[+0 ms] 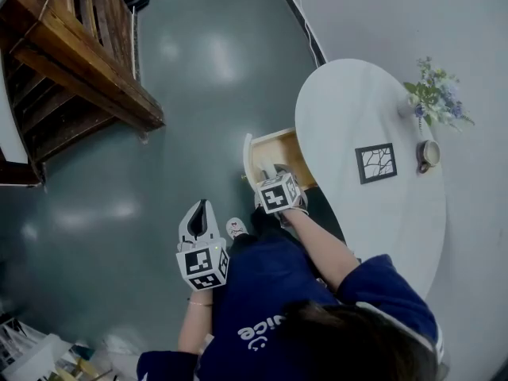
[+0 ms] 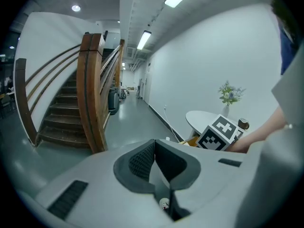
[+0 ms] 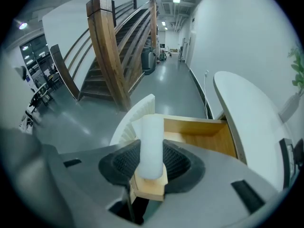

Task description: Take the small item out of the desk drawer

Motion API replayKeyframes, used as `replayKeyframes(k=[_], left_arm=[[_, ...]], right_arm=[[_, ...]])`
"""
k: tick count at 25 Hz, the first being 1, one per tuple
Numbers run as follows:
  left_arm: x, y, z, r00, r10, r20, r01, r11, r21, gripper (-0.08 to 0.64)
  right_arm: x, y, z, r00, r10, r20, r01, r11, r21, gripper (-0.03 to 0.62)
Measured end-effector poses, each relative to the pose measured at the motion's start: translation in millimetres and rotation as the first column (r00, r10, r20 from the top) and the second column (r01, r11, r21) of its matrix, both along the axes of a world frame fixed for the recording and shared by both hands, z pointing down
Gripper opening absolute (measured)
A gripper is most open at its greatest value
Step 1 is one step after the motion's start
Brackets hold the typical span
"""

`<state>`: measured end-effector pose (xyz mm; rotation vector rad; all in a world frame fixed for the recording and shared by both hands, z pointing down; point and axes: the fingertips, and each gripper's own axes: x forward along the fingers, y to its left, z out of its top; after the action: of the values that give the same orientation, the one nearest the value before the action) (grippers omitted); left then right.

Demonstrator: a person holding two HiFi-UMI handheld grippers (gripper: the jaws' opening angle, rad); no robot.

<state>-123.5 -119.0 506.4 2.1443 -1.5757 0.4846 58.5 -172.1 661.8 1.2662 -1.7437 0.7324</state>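
My right gripper [image 3: 152, 159] is shut on the small item [image 3: 152, 139], a white cylinder standing on a little wooden block. It hangs above the open drawer [image 3: 204, 137], which has a light wood inside and a white ribbed front. In the head view the right gripper [image 1: 274, 178] is over the drawer [image 1: 279, 144] at the left edge of the white oval desk [image 1: 357, 109]. My left gripper [image 1: 202, 209] hangs apart over the floor, left of the drawer. In its own view the left gripper [image 2: 154, 148] has its pads meeting at the tips with nothing between them.
A wooden staircase [image 1: 79, 62] rises at the far left across the grey floor. On the desk stand a vase of flowers [image 1: 435, 98], a cup [image 1: 429, 155] and a black square frame [image 1: 375, 163]. The person's shoe [image 1: 236, 227] is between the grippers.
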Motion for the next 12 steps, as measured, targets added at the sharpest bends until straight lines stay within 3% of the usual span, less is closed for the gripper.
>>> replayKeyframes(k=[12], left_arm=[[14.0,-7.0,-3.6,0.995,0.095,-0.024,-0.095,0.995,0.029,0.005]], right_arm=[[2.0,18.5,-42.9,0.997,0.073,0.025,-0.075,0.993,0.087,0.148]])
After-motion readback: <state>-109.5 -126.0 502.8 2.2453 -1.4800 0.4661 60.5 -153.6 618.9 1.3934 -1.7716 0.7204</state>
